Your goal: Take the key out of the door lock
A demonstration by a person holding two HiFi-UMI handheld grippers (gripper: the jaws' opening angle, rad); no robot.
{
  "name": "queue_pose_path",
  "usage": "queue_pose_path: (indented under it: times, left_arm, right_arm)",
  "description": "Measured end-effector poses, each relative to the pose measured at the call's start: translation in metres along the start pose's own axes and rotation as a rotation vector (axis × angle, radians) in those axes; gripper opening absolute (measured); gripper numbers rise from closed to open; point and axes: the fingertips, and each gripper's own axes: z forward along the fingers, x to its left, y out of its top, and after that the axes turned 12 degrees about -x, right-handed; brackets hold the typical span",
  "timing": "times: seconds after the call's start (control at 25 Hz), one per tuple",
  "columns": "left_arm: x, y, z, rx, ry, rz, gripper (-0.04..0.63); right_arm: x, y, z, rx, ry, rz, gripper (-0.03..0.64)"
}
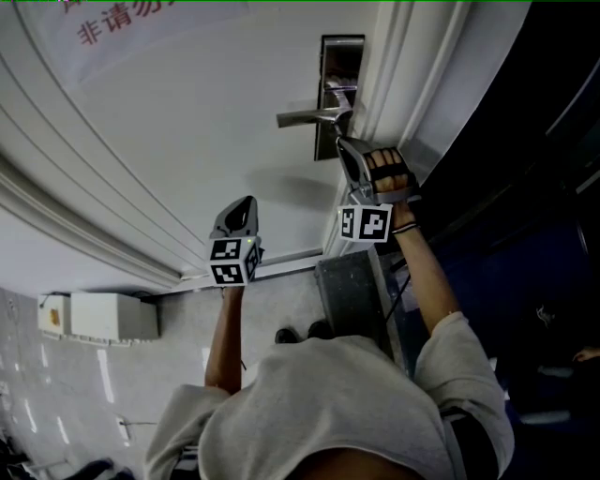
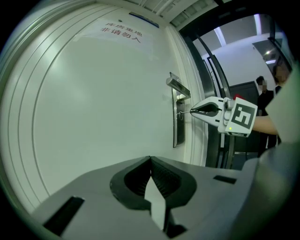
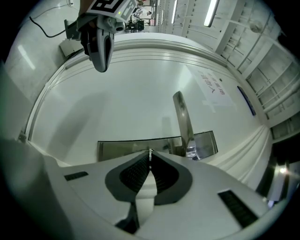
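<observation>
The steel lock plate (image 1: 329,141) with its lever handle (image 1: 309,117) sits at the right edge of a white door (image 1: 187,122). My right gripper (image 1: 343,142) is level against the plate below the handle. In the left gripper view the right gripper's tip (image 2: 193,111) meets a thin metal key (image 2: 185,112) sticking out of the plate (image 2: 177,126). In the right gripper view the right gripper (image 3: 150,154) is shut on that key, of which only a sliver (image 3: 150,151) shows. My left gripper (image 1: 247,202) is shut and empty, left of the lock and apart from the door.
Red lettering (image 1: 127,21) is printed high on the door. A white box (image 1: 98,317) sits by the door's foot at the left. The door frame (image 1: 403,84) and a dark opening lie right of the lock. A person (image 2: 263,96) stands far off beyond the frame.
</observation>
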Motion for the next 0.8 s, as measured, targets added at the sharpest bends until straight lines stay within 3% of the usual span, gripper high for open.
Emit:
queue_pose_path:
  times: [0.28,0.44,0.64,0.8]
  left_arm:
    - [-0.009,0.000,0.001,0.009,-0.011,0.002,0.018]
    - [-0.008,0.002,0.001,0.006,-0.007,0.005,0.018]
    - [-0.006,0.005,0.002,0.002,-0.002,0.012,0.018]
    - [-0.005,0.006,0.002,0.002,0.000,0.013,0.018]
  right_arm:
    - [-0.007,0.008,-0.017,-0.035,-0.041,0.109,0.031]
    - [-0.011,0.011,-0.023,-0.055,-0.061,0.237,0.031]
    - [-0.016,0.012,-0.031,-0.086,-0.098,0.521,0.031]
    - [-0.015,0.008,-0.035,-0.117,-0.129,0.847,0.031]
